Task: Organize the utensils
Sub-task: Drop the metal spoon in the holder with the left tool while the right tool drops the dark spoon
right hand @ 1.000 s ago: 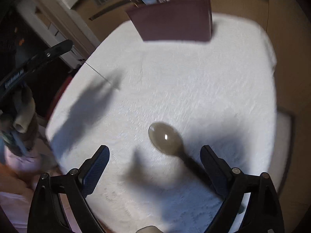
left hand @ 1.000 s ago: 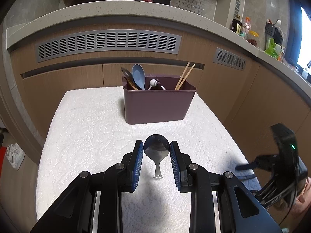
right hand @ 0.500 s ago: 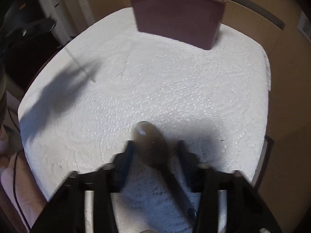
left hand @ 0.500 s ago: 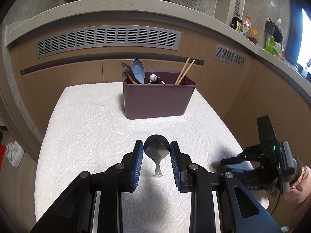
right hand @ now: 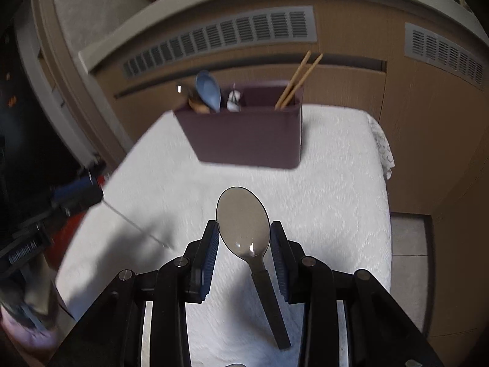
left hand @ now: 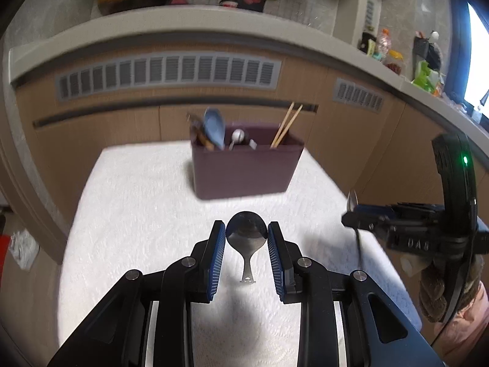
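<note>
The left gripper [left hand: 247, 235] is closed on the bowl of a shiny metal spoon [left hand: 246, 236], low in the middle of its picture, with the handle hanging down so it can drop into the box handle first. The right gripper [right hand: 244, 238] pinches a gray spoon [right hand: 243, 225] by the bowl the same way, its dark handle pointing down. Both spoons look lifted off the white cloth [left hand: 146, 202]. The purple box [left hand: 244, 168] stands in the middle of the picture, well apart from both. It holds a blue spoon [left hand: 215, 127] on its left side, a small white spoon [left hand: 237, 137] in the middle, and chopsticks [left hand: 286, 124] on the right.
</note>
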Demonstrator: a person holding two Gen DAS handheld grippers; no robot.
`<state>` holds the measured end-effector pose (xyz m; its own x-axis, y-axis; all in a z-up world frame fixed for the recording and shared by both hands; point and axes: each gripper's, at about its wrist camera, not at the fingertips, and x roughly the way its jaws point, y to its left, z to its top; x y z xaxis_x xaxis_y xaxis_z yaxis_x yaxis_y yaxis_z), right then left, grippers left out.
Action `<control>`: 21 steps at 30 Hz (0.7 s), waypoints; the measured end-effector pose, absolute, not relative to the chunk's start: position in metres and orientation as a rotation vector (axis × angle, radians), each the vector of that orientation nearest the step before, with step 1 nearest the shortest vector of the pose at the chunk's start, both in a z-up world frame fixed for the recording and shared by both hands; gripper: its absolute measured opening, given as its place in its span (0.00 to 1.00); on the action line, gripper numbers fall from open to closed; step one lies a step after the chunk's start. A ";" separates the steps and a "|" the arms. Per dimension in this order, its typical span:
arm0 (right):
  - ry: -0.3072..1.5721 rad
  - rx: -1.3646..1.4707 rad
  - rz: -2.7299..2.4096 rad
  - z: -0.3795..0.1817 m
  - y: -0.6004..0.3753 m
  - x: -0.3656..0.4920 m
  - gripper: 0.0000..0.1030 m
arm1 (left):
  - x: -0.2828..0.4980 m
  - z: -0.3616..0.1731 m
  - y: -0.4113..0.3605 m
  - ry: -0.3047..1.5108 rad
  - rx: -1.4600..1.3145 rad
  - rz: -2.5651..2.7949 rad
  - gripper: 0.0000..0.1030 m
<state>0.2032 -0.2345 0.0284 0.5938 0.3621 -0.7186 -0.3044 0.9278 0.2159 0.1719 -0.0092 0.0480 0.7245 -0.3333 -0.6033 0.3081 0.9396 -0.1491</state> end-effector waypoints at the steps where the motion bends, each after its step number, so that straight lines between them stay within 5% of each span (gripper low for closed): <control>1: 0.825 0.084 0.390 0.041 -0.237 0.207 0.31 | 0.175 0.059 -0.009 0.650 -0.033 -0.361 0.28; 11: 0.471 0.122 0.348 0.210 -0.235 0.261 0.31 | 0.248 0.200 -0.007 0.349 0.031 -0.380 0.28; 21: 0.533 0.104 0.330 0.208 -0.223 0.326 0.31 | 0.332 0.187 -0.013 0.456 0.010 -0.406 0.28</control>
<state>0.3262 -0.2226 0.2076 0.8099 0.3353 -0.4813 -0.2817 0.9420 0.1823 0.3319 -0.0130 0.1871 0.8196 -0.3786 -0.4300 0.3832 0.9202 -0.0799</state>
